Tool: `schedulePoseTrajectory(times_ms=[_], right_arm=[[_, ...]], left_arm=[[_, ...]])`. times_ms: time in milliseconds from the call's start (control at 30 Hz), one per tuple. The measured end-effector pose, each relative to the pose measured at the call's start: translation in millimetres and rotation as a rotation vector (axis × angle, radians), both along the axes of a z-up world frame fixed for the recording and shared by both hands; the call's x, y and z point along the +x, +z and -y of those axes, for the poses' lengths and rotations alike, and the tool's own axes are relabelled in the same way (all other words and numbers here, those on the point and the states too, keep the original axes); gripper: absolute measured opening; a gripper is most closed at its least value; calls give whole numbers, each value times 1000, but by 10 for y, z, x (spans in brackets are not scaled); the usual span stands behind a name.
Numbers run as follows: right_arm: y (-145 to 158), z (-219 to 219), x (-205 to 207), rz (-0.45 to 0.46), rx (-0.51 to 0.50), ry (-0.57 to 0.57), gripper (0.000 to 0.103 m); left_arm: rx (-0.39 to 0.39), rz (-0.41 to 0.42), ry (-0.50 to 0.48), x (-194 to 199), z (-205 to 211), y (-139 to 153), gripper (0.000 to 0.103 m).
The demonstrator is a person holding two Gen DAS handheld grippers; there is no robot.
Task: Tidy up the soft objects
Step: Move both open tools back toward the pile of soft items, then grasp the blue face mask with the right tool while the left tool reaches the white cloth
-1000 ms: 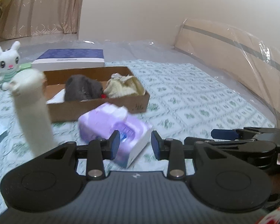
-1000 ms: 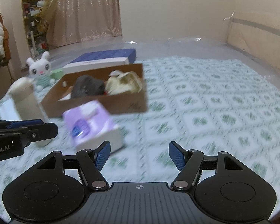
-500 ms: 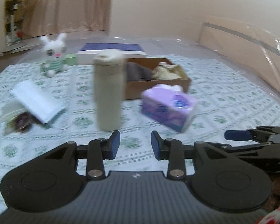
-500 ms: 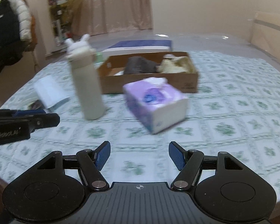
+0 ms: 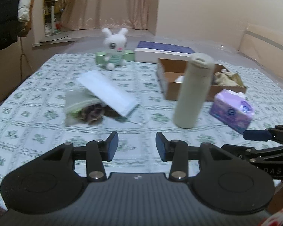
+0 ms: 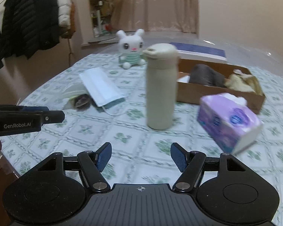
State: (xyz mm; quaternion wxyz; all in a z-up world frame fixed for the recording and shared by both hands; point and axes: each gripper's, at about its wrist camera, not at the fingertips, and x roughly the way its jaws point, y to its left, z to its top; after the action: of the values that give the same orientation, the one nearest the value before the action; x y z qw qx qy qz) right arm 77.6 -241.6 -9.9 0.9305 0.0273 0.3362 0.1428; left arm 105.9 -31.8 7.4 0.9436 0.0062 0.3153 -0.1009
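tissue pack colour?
Purple and white, a blue round logo on the tissue pack; clearest in the right wrist view.

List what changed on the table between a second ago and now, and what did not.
Both views swung left: the left gripper, empty, now faces the white face mask instead of the purple tissue pack, jaws opening. The right gripper stays open and empty. Nothing was grasped or released. The cream bottle, cardboard box and plush rabbit stayed put.
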Motion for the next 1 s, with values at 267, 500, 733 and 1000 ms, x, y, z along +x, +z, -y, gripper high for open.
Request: schedulePoseTrajectory(times_ms=[267, 500, 733, 1000], right_arm=[[-15, -453, 333, 25, -30, 88, 69], [-72, -837, 706, 40, -61, 153, 69], [-142, -1171, 1089, 64, -103, 192, 69], [-266, -1469, 1677, 79, -132, 242, 69]], left_arm=[[4, -26, 43, 224, -417, -58, 46], [-2, -48, 83, 480, -720, -148, 49], [-7, -55, 91, 758, -956, -222, 63], [-29, -40, 117, 1193, -1282, -222, 81]])
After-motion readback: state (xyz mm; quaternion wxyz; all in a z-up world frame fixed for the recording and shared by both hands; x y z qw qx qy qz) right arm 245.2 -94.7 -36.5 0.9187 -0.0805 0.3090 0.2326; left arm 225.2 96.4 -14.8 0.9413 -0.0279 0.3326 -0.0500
